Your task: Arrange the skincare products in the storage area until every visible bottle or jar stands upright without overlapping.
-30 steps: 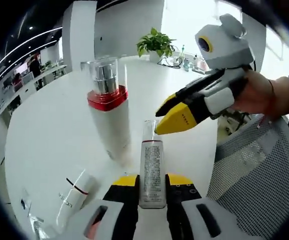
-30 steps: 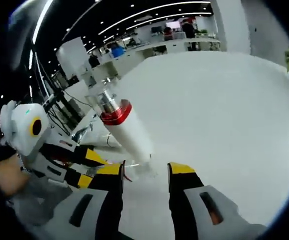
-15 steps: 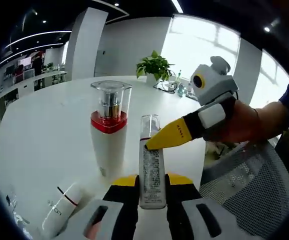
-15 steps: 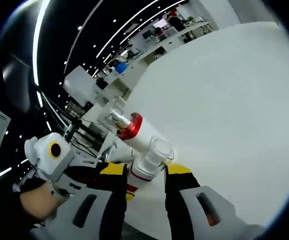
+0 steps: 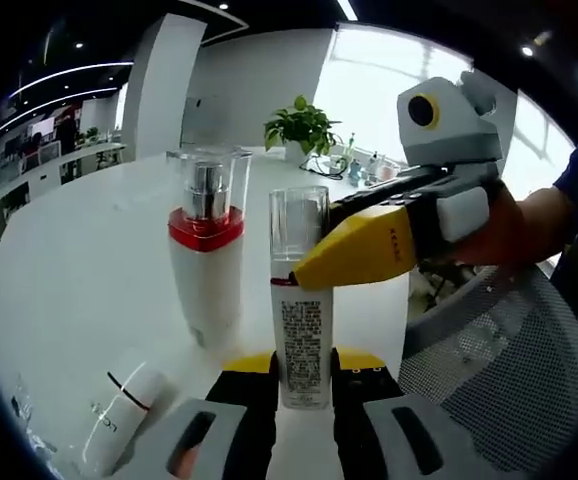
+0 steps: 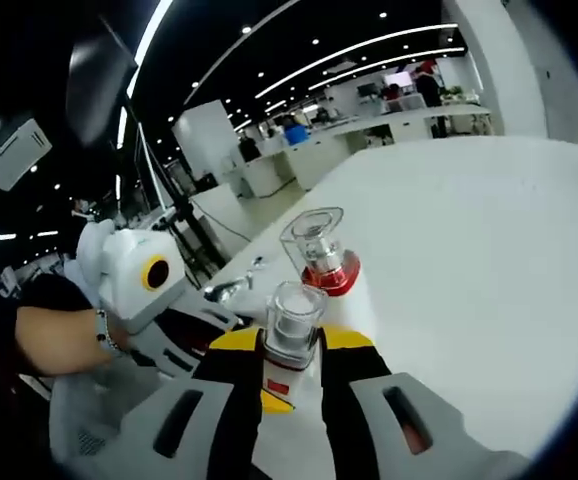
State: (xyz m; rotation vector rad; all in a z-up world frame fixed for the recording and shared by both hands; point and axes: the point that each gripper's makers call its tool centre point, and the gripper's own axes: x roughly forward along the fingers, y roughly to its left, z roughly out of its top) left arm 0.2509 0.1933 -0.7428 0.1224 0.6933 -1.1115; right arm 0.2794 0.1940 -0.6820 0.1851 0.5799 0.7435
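Open-plan office, big & modern.
Long white table, mesh office chair, potted plant by bright windows, desk rows w/ people under strip ceiling lights.

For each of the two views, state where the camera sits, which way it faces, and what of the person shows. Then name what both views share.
Left gripper view: rides the left gripper, facing across the white table toward a plant; the right gripper and its hand enter from the right.
Right gripper view: rides the right gripper, facing across the table toward office desks; a hand shows at left.
Shared: the slim bottle between both grippers' jaws, and the red-collared bottle.
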